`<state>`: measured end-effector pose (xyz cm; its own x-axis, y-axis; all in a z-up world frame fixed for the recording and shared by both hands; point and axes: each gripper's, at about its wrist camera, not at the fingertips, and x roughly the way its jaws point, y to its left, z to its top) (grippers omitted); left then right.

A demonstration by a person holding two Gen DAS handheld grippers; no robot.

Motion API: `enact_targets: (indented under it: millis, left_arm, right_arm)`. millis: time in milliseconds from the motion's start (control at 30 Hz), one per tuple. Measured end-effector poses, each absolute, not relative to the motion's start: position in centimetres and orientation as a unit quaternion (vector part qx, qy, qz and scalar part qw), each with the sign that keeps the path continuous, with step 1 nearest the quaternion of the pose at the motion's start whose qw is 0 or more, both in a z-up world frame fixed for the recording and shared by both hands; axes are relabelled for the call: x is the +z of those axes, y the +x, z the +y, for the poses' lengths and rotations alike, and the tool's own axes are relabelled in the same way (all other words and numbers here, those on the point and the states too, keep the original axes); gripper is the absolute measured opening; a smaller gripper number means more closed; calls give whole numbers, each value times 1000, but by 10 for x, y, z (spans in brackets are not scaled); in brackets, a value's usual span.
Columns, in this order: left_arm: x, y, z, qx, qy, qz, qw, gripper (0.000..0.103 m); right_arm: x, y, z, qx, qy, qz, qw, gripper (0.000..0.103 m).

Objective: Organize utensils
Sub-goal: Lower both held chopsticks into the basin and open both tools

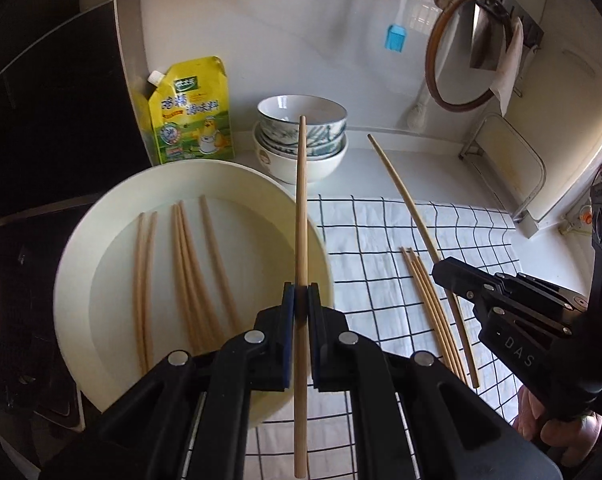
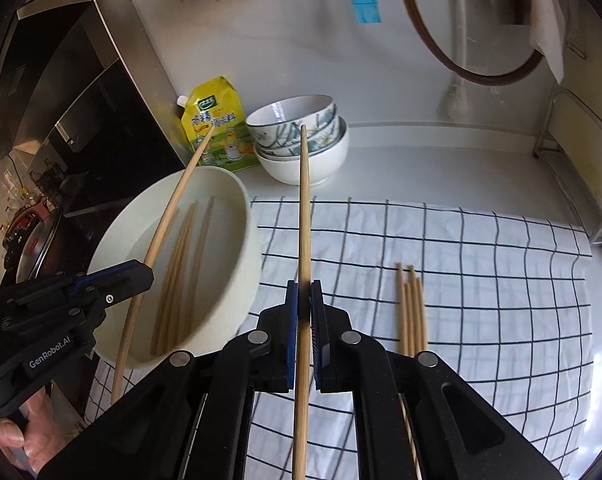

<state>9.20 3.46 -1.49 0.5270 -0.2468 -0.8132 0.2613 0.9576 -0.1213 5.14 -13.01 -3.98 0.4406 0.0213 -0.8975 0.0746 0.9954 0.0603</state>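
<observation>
Left gripper [image 1: 301, 300] and right gripper [image 2: 304, 298] each clamped one chopstick [image 1: 302, 200]; lower both flat beside the cloth's chopstick bundle [image 2: 411, 312] at 4 o'clock (tips aligned).

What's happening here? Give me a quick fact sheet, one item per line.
left gripper: shut on a chopstick
right gripper: shut on another chopstick
white basin: several chopsticks lying inside
checked cloth: a small bundle of chopsticks lying on it
stacked bowls: behind the basin, by the wall
yellow pouch: standing left of the bowls
</observation>
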Motion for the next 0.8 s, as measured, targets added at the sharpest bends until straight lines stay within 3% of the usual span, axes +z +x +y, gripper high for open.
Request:
enact_targets:
  millis: [367, 800]
  left_arm:
    - [-35, 132, 105, -112, -6, 487, 866, 7]
    - [-86, 160, 134, -85, -5, 526, 846, 7]
  right_arm:
    - [-66, 112, -61, 37, 42, 559, 828, 6]
    - [-132, 152, -33, 45, 70, 627, 774, 6]
